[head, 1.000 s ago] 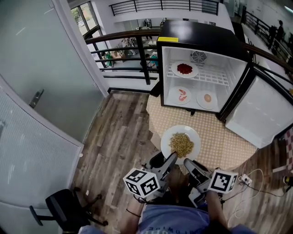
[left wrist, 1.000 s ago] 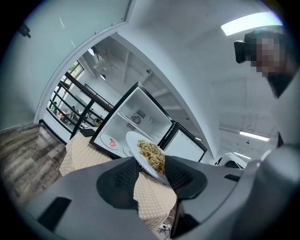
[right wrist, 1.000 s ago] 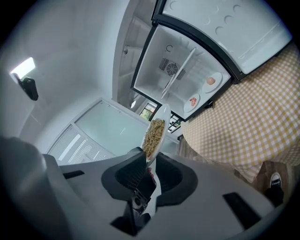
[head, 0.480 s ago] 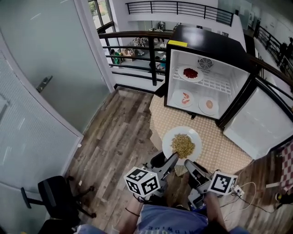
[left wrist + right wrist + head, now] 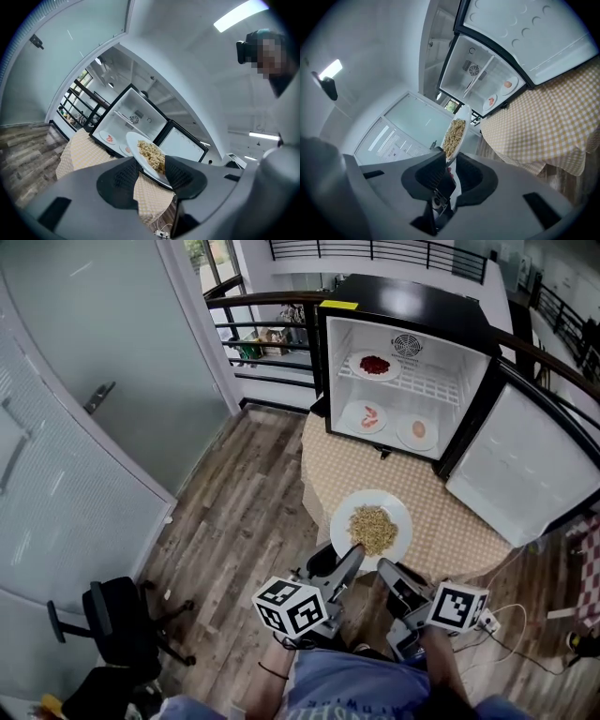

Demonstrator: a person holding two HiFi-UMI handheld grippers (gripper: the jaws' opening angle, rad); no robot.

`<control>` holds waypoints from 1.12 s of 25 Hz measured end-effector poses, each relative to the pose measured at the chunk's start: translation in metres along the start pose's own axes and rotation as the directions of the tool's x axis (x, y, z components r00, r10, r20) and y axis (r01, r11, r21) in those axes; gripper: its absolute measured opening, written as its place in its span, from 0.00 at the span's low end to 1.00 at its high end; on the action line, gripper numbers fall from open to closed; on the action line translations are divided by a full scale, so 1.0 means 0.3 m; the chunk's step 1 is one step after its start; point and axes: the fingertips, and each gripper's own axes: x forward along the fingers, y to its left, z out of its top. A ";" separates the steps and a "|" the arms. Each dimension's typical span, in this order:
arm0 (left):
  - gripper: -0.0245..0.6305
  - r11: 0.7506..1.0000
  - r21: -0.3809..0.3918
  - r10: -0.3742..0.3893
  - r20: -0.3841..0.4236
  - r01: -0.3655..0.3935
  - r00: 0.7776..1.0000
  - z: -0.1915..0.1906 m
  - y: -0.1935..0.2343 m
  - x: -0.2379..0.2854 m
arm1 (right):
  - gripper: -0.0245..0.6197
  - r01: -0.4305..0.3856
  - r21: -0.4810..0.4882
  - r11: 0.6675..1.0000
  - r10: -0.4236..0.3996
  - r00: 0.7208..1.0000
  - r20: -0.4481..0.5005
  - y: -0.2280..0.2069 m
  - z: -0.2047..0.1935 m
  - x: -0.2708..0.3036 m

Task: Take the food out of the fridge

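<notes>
Plainly we carry the plate [image 5: 397, 509] of noodles [image 5: 372, 529] two-handed, we judge, so it stays level. The left gripper [image 5: 353, 553] and right gripper [image 5: 385, 569] each pinch its near rim, holding it over the checked table [image 5: 455, 535], on the near side of the open fridge [image 5: 408, 298]. A plate of red food [image 5: 374, 365] and two others wait on its shelves. Against a second ago, both grips and the plate's place over the cloth look unchanged, and only our view has swung.
</notes>
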 end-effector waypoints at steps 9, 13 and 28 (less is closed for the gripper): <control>0.32 1.000 -0.005 0.020 0.009 -0.020 1.000 -0.111 -0.156 -0.027 | 0.15 -0.023 -0.007 1.000 0.023 1.000 -0.018 -0.016 -0.046 -0.183; 0.32 1.000 -0.003 0.025 0.010 -0.025 1.000 -0.155 -0.212 -0.038 | 0.16 -0.008 -0.007 1.000 0.007 1.000 -0.017 -0.032 -0.069 -0.254; 0.32 0.999 -0.003 0.038 -0.001 -0.038 0.999 -0.242 -0.307 -0.082 | 0.16 -0.011 -0.031 0.999 0.011 1.000 -0.017 -0.042 -0.130 -0.375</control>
